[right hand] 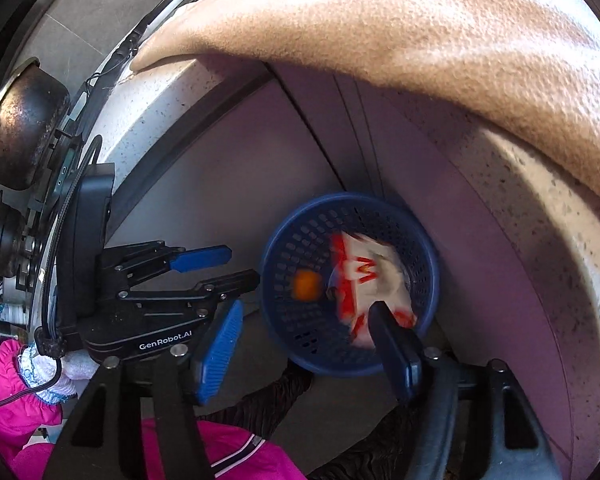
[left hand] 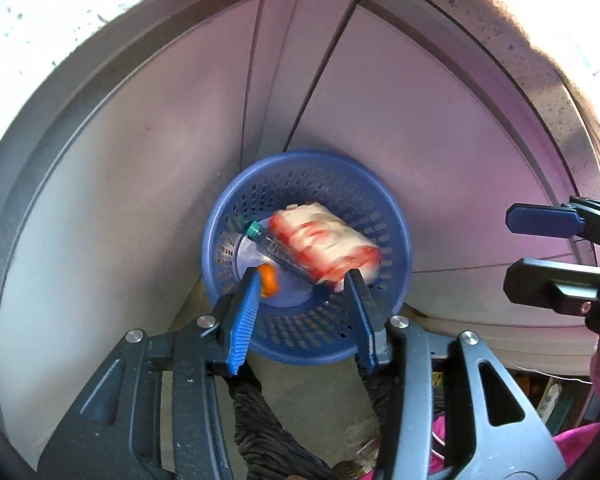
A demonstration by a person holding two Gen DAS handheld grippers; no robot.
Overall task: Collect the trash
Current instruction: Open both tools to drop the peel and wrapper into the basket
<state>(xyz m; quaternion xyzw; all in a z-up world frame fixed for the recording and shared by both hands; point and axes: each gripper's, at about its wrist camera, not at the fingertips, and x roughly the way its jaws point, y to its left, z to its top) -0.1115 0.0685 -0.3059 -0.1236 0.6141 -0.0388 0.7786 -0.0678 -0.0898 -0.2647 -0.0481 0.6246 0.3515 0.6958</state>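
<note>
Grey cabinet doors [left hand: 148,168] stood behind a blue perforated basket [left hand: 384,204] on the floor. Inside lay a red-and-white wrapper [left hand: 324,240], a clear tube with a green cap [left hand: 260,236] and an orange piece [left hand: 269,278]. Left gripper [left hand: 304,280] and right gripper [right hand: 306,312] hung over it, jaws apart, empty. "GenRobot.AI" showed on the left gripper's body.
</note>
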